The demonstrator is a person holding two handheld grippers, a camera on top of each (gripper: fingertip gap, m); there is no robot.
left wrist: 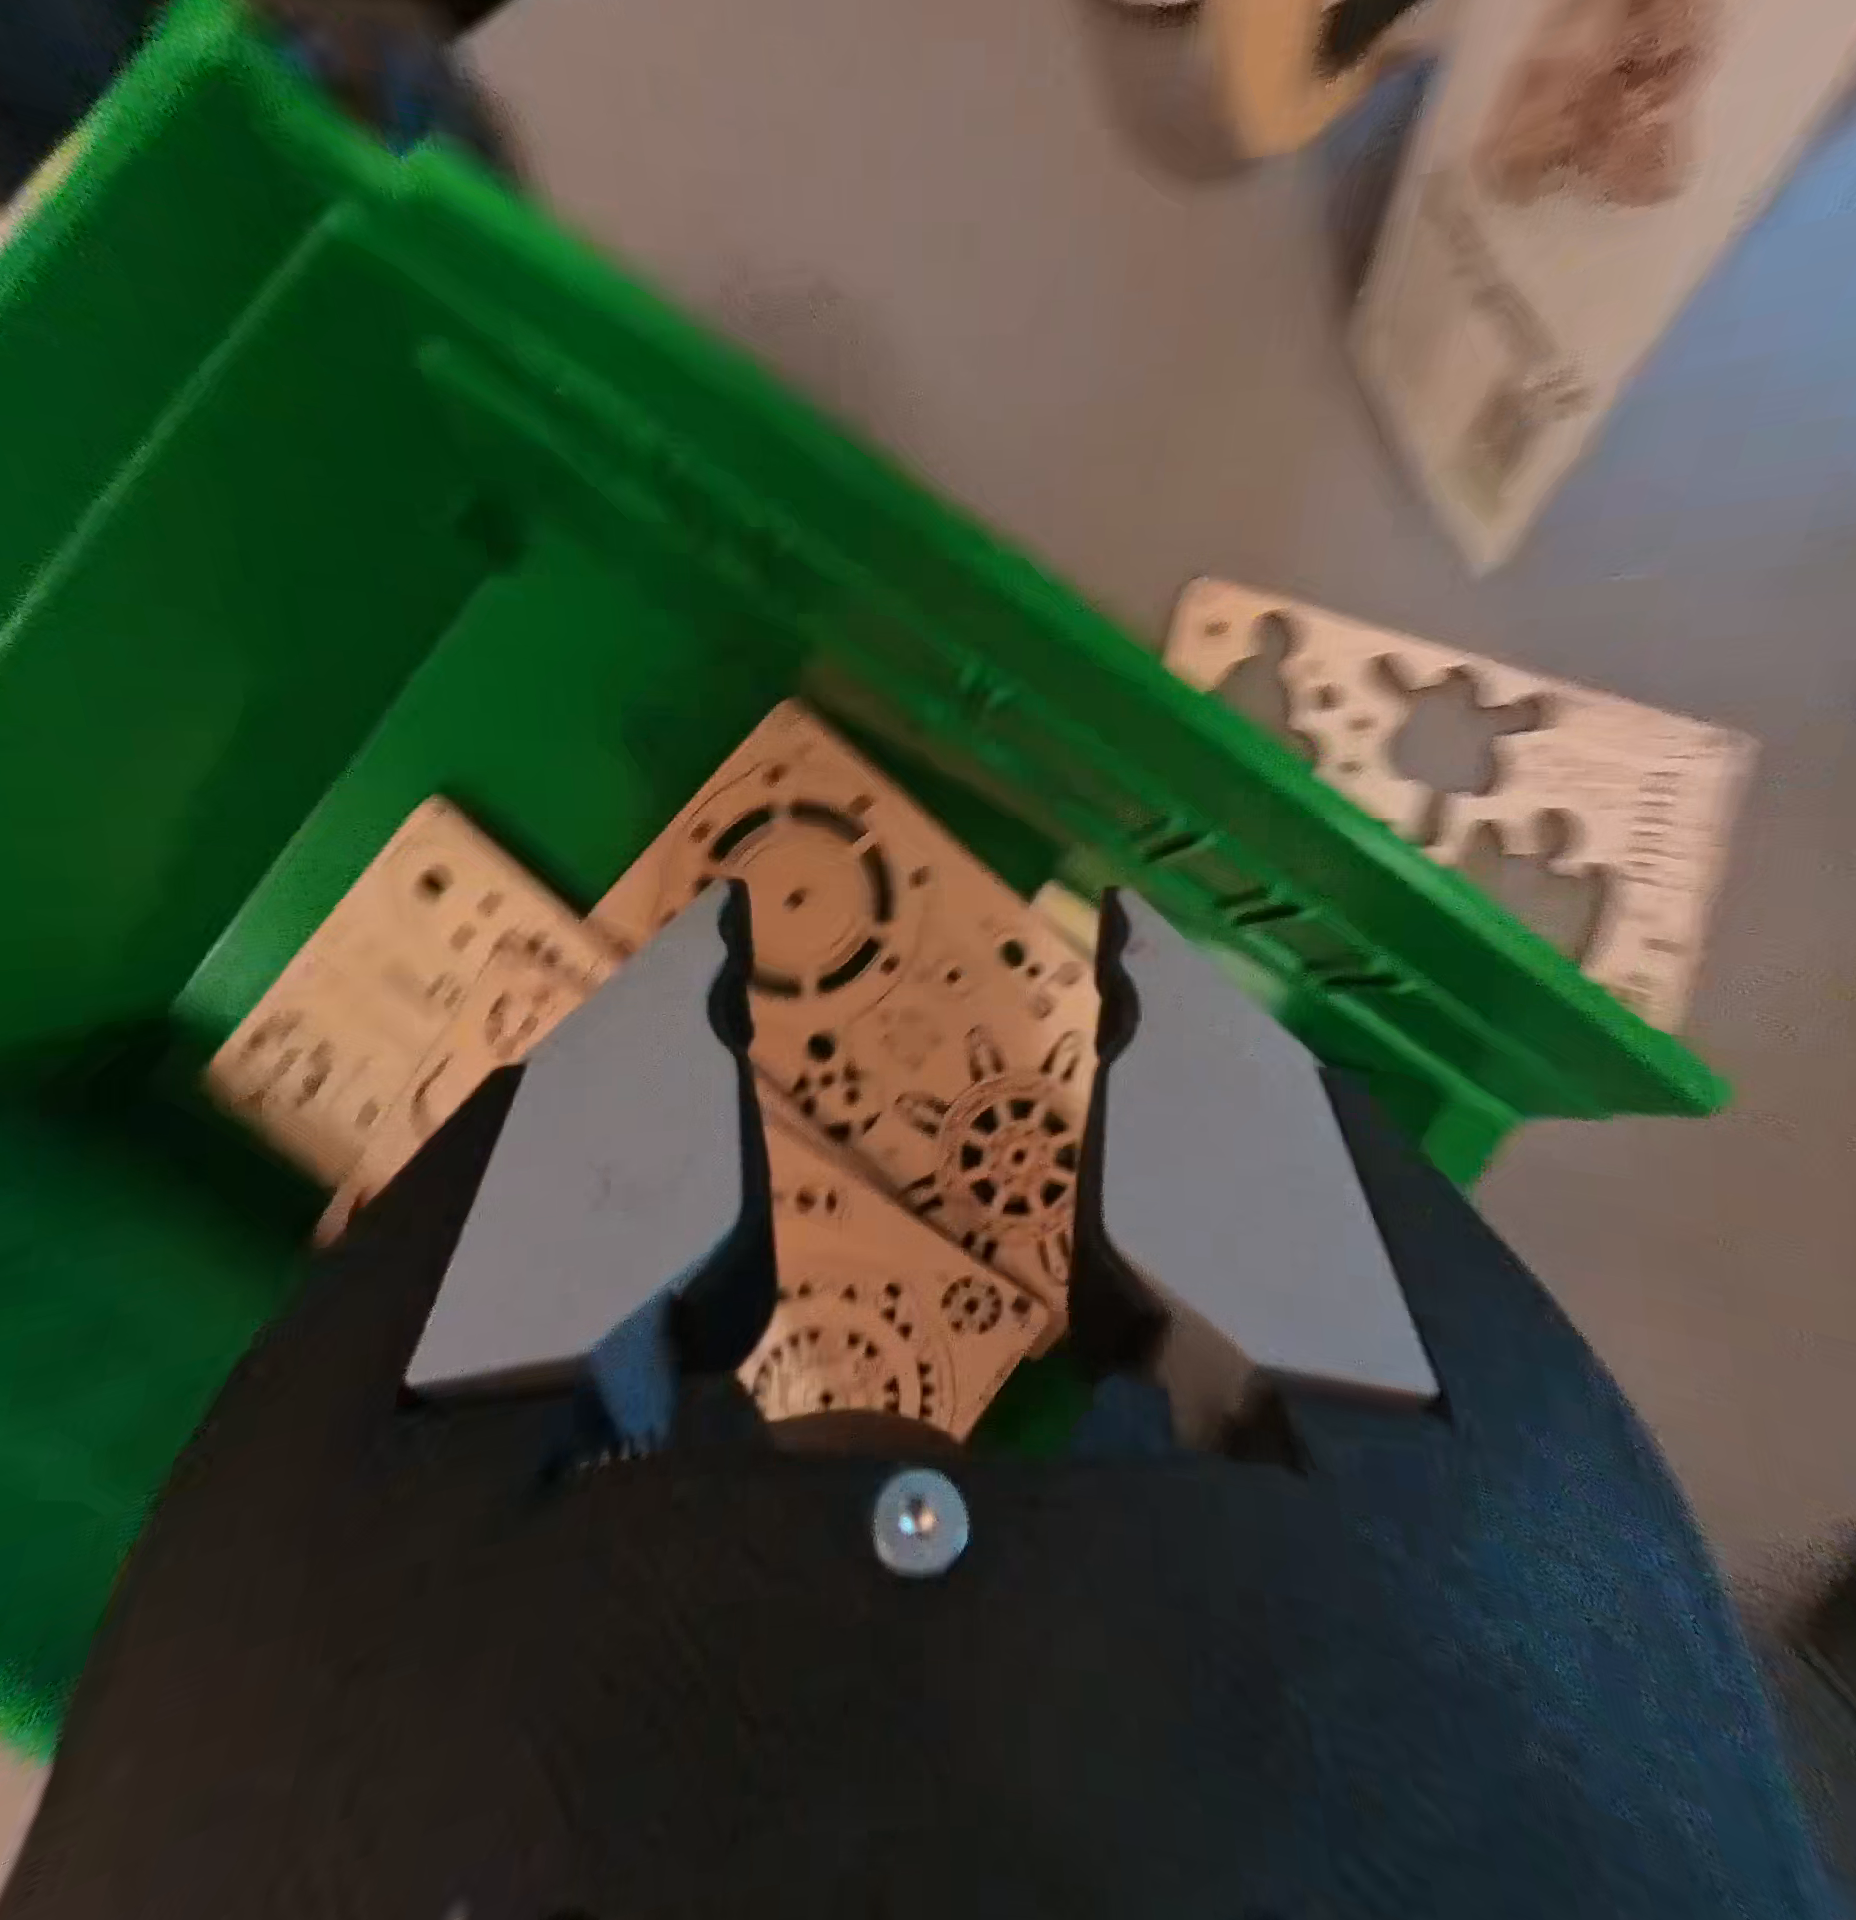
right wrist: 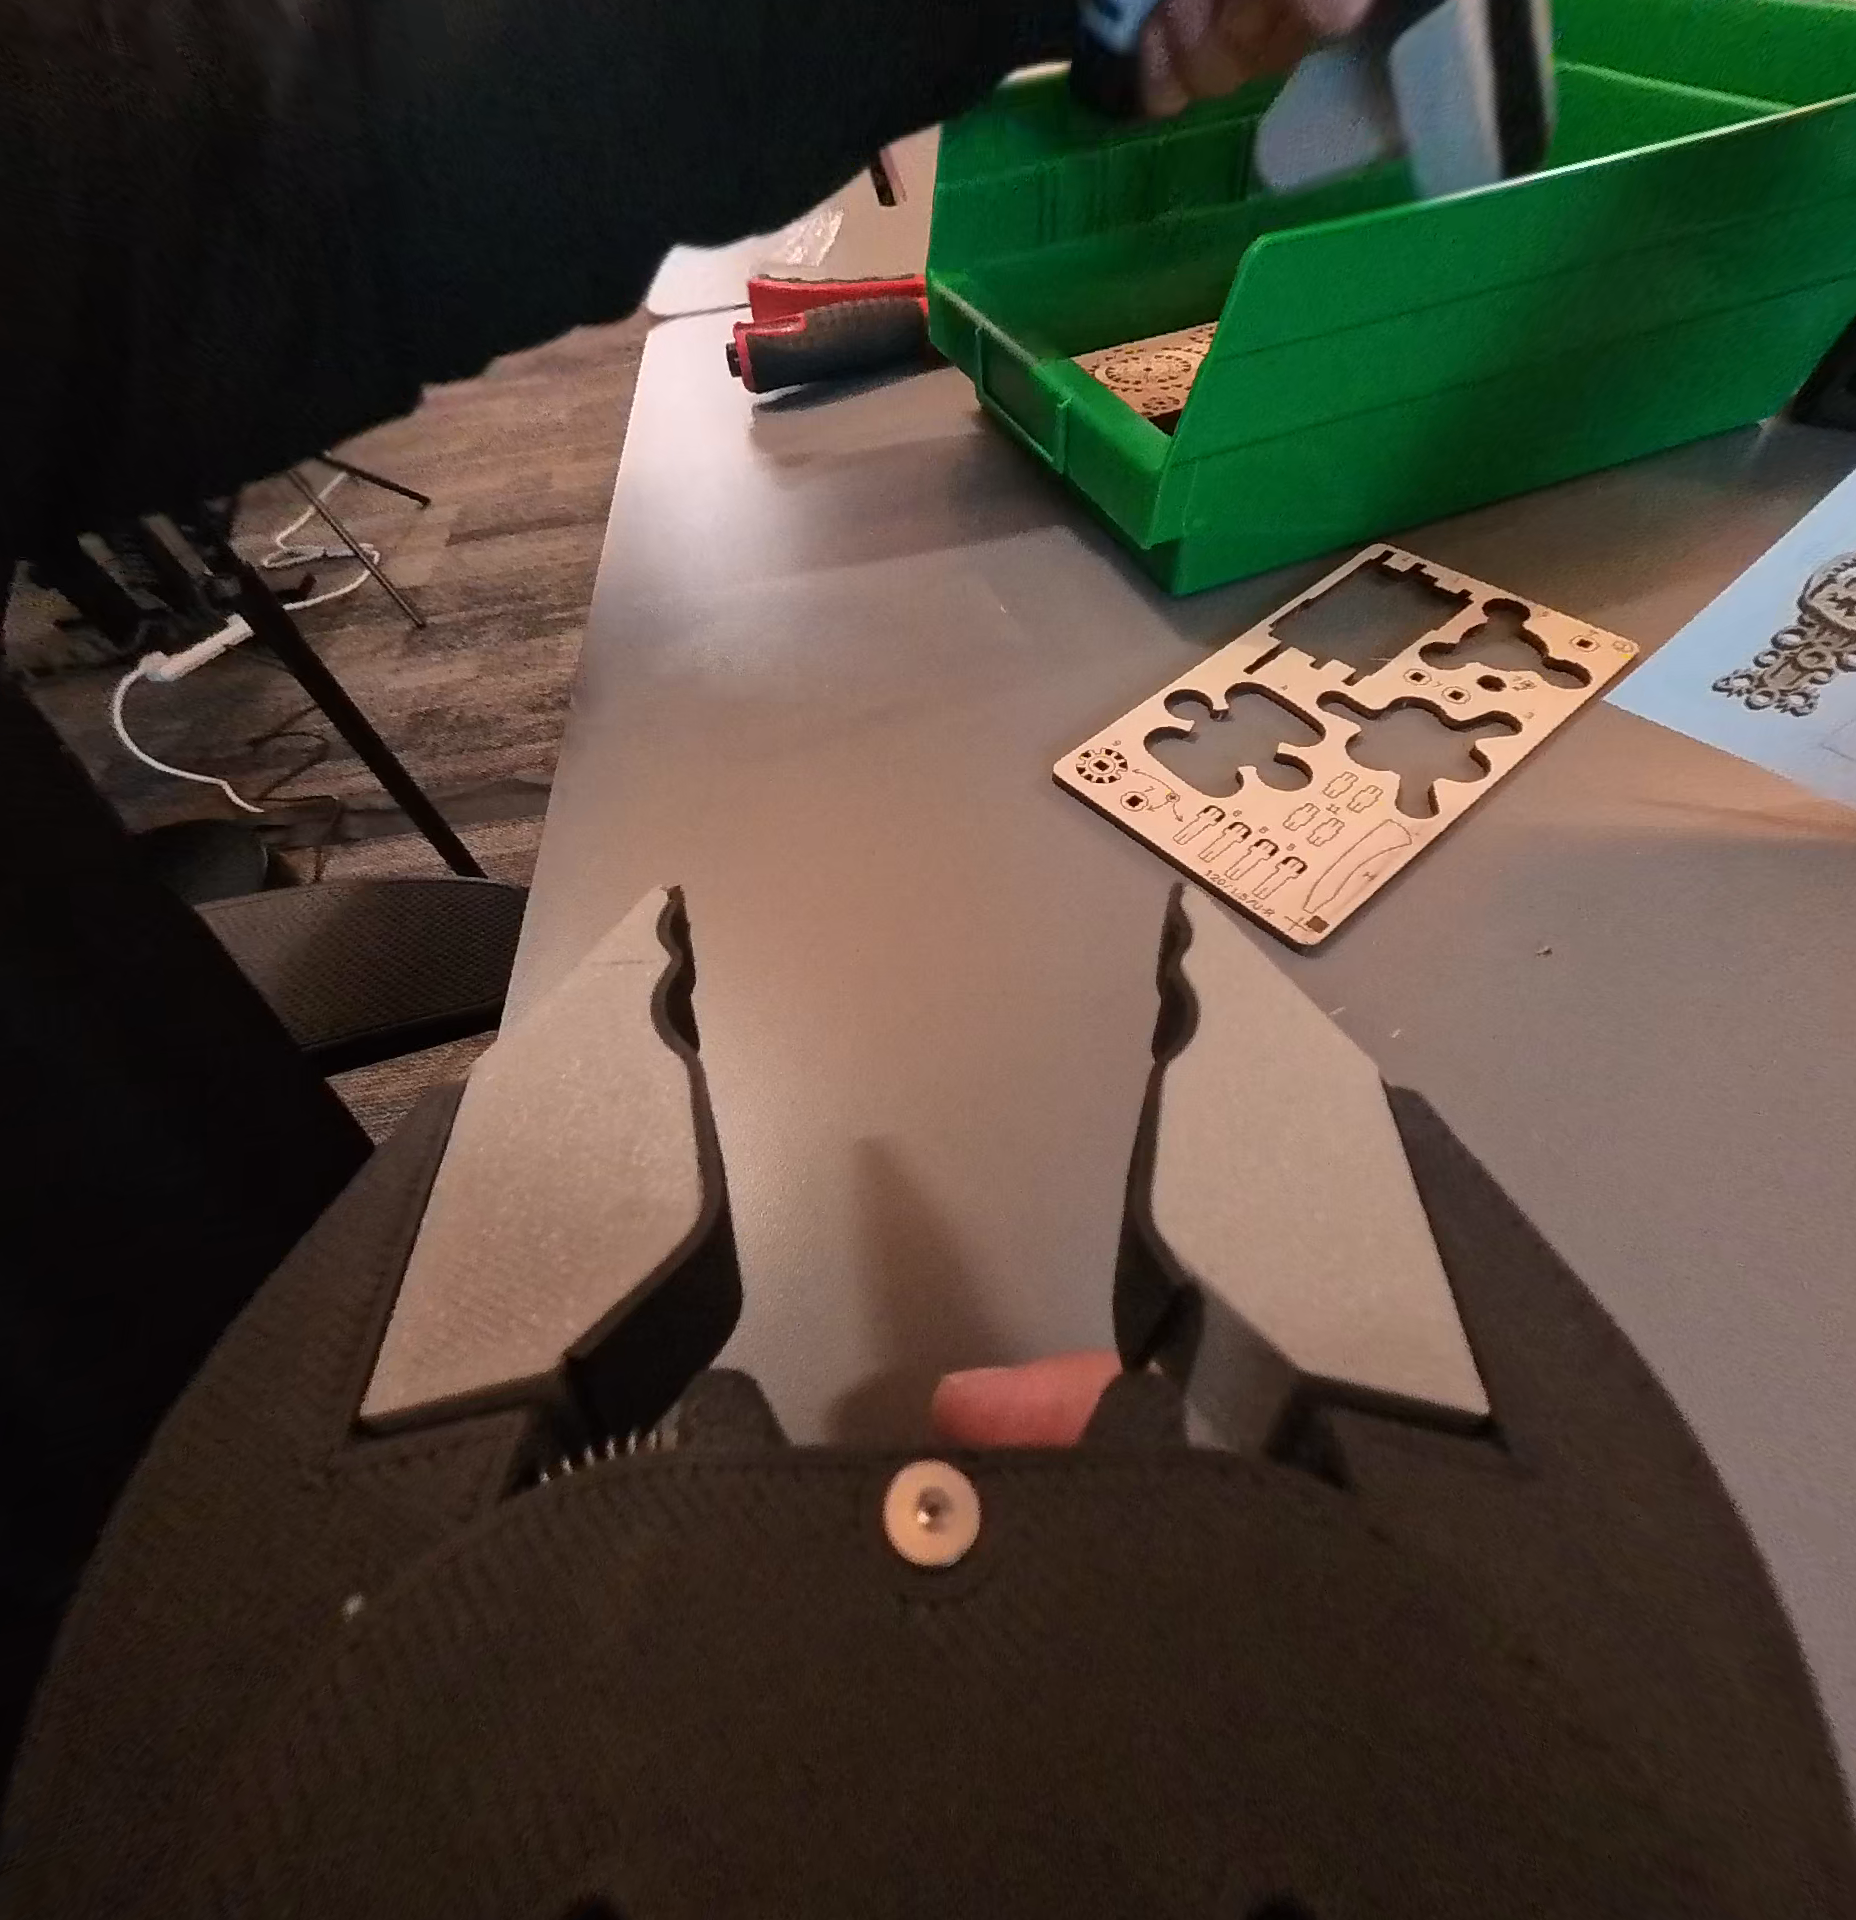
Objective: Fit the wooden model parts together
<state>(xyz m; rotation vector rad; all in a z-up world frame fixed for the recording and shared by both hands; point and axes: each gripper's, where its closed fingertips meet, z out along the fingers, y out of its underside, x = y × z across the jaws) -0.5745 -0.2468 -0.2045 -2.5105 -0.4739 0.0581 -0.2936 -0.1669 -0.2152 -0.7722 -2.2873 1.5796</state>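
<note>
Several laser-cut wooden sheets [left wrist: 882, 1039] with gear patterns lie in the bottom of a green bin [left wrist: 280, 623]. My left gripper [left wrist: 924, 904] is open and empty, pointing down into the bin just above the sheets. A wooden sheet with punched-out holes [right wrist: 1350, 748] lies flat on the grey table beside the bin [right wrist: 1423, 364]; it also shows in the left wrist view [left wrist: 1475, 790]. My right gripper [right wrist: 924, 904] is open and empty, low over the bare table, well short of that sheet. The left gripper [right wrist: 1412, 114] shows blurred over the bin.
A red and grey handled tool [right wrist: 830, 332] lies left of the bin. A printed sheet of paper [right wrist: 1786, 665] lies at the right. The table's left edge [right wrist: 581, 675] drops to a floor with cables and a chair. A dark sleeve [right wrist: 280, 208] crosses the upper left.
</note>
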